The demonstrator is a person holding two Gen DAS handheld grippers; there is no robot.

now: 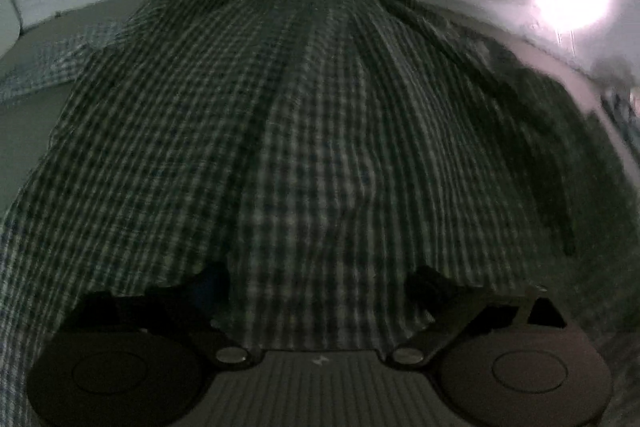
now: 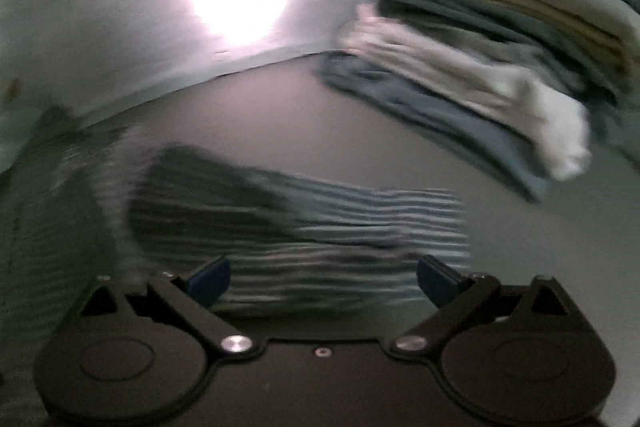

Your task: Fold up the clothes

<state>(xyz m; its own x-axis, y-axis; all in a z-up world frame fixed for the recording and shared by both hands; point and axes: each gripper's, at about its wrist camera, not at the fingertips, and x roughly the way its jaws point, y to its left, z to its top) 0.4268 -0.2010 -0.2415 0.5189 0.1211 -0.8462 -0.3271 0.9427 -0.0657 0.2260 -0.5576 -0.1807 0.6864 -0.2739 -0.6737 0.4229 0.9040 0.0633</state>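
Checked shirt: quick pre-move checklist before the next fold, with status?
1. Left gripper open: ok, fingers stand wide apart, though the checked shirt drapes over the tips.
2. Left gripper has cloth pinched: not ok, nothing is clamped.
3. Right gripper open: ok, blue pads wide apart with the shirt sleeve just ahead.
4. Shirt lying flat: cannot tell, ridges run down it in the left wrist view and the right wrist view is blurred.
5. Stack of folded clothes apart from the sleeve: ok, bare table shows between them.
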